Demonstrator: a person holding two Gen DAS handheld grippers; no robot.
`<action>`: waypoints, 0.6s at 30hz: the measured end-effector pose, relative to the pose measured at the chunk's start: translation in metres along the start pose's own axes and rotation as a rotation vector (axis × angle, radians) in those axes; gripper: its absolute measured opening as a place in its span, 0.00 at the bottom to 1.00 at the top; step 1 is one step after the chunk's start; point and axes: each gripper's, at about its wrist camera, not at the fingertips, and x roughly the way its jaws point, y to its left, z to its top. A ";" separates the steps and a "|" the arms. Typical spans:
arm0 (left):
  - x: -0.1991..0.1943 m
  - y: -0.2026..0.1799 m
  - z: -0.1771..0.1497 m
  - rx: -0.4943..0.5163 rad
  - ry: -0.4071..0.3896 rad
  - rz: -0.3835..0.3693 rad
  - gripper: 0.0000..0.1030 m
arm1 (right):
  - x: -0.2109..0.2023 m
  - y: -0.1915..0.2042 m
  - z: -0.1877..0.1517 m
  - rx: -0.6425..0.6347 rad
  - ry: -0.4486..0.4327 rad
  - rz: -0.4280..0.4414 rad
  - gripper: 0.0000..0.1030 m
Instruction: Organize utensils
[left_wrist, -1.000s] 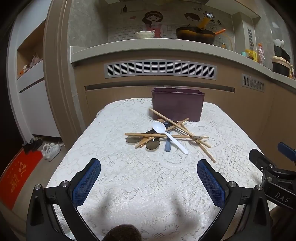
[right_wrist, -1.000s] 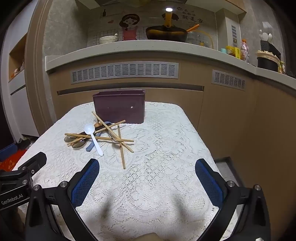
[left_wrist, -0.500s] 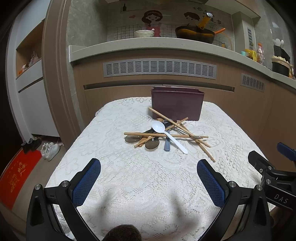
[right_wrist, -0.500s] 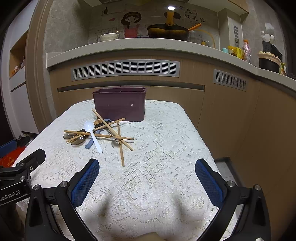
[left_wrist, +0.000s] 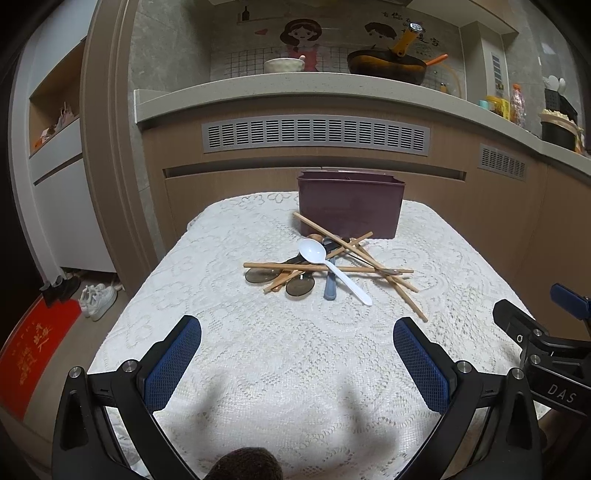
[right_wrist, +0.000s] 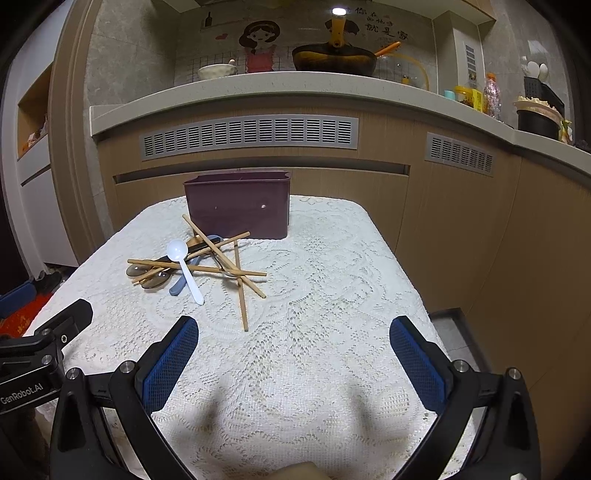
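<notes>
white openwork lace cloth (left_wrist: 280, 354) looks rough; thin wooden chopsticks (left_wrist: 328, 268) matt; white plastic spoon (left_wrist: 332, 268) glossy; dark purple plastic bin (left_wrist: 349, 206) smooth.

Bare lace-covered desk (left_wrist: 229, 332) stretches between both sets of fingers and the utensil pile (left_wrist: 325, 266), so the near approach is open. The left gripper (left_wrist: 295, 354) and right gripper (right_wrist: 291, 350) each hover with fingers spread wide, nothing between them. Behind the pile the purple bin (left_wrist: 349, 206) blocks passage, one chopstick (left_wrist: 332, 236) touching or nearly touching its front wall. Crossed chopsticks overlie the spoons. One chopstick (right_wrist: 241, 291) juts toward the right gripper. The desk to the right of the pile (right_wrist: 332, 266) lies clear.
</notes>
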 end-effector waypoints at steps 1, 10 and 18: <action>0.001 -0.001 0.000 0.001 0.004 -0.001 1.00 | 0.000 0.000 0.000 -0.001 0.000 -0.001 1.00; 0.002 0.000 0.000 0.005 0.009 0.003 1.00 | 0.000 -0.001 -0.001 0.003 0.001 0.002 1.00; 0.000 0.000 0.001 0.006 0.006 -0.001 1.00 | 0.000 0.000 -0.002 0.002 0.003 0.007 1.00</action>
